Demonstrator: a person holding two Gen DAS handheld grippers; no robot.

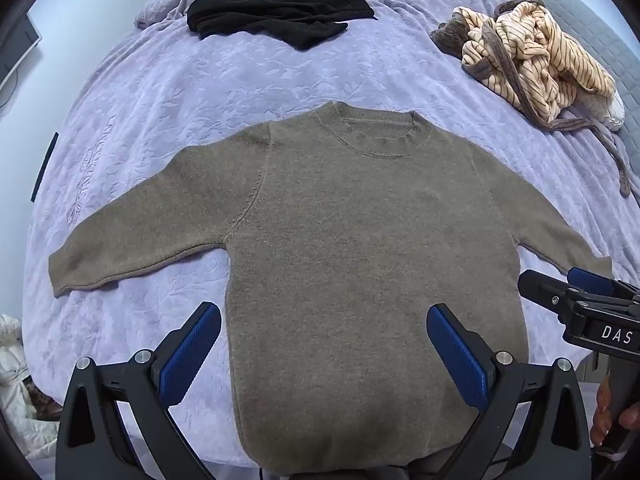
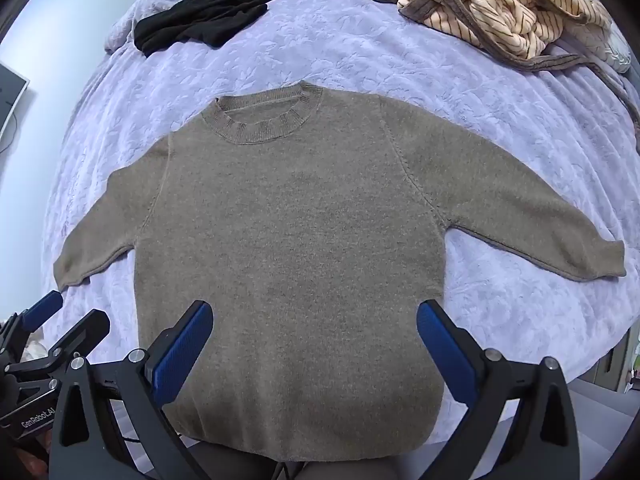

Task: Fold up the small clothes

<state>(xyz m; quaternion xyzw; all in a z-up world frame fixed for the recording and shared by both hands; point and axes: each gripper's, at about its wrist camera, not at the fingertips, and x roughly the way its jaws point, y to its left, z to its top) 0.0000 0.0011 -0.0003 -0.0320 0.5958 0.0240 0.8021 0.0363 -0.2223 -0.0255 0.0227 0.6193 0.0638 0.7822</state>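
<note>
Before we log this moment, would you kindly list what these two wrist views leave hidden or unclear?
- Bottom hem of the flat brown knitted sweater: both views, cut off by the lower edge and the gripper bodies.
- Its right cuff: left wrist view, behind the open right gripper.
- Crumpled black garment: its type is unreadable and its top is cut off in the right wrist view.
- Bunched cream striped robe: folds hide its shape.

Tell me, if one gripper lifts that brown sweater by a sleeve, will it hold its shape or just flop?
Probably flop: the brown sweater is soft knit lying limp and flat on the lavender bedspread, so the body would likely sag and trail. It looks thick and fuzzy, so it should not slip easily from the pads. Pushed, it would likely bunch rather than slide.
</note>
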